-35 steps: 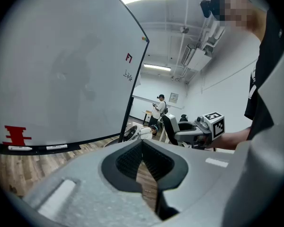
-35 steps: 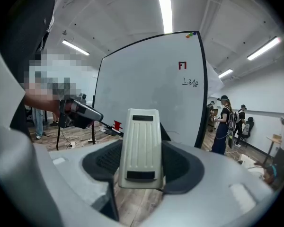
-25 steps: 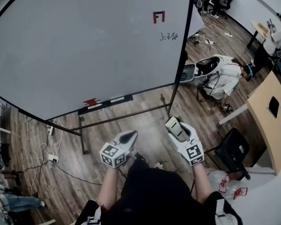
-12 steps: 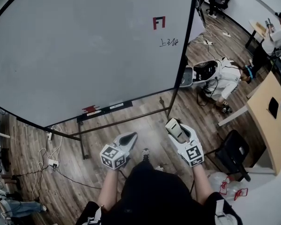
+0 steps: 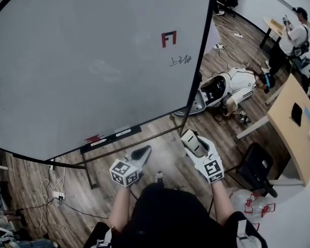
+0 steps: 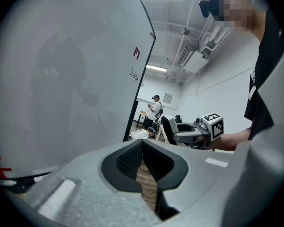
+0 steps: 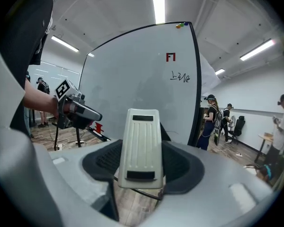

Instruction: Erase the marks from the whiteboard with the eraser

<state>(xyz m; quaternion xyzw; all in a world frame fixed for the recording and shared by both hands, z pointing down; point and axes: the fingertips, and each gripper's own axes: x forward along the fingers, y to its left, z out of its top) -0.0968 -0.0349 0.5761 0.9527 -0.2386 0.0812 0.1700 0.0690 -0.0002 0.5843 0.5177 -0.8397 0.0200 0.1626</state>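
Whiteboard (image 5: 93, 61): stood on a black frame over a wooden floor (image 5: 163, 138); most of its surface is seen bare and grey-white.
Marks: a red block mark (image 5: 168, 39) is drawn close to the whiteboard's right edge, towards its upper right corner; a black scribble (image 5: 181, 61) is written just below it, also by the right edge.
Tray (image 5: 111, 136): a narrow black ledge is fixed along the whiteboard's bottom edge – a small red thing (image 5: 95, 138) is laid on it towards its left end; what it is cannot be told.
Eraser (image 7: 142, 145): a pale, ribbed block, held upright in the right gripper, well apart from the whiteboard and not touching it.
Right gripper (image 5: 195, 144): held low in front of the person, below the whiteboard's lower right corner; its jaws are pinched on the eraser's two sides.
Left gripper (image 5: 141, 151): held beside the right one, pointed towards the bottom edge; its jaws are pressed together at the tips – nothing is gripped, and only floor is seen through the gap behind them.
Others: a person in white (image 5: 237, 81) is seen low on the floor past the right edge.
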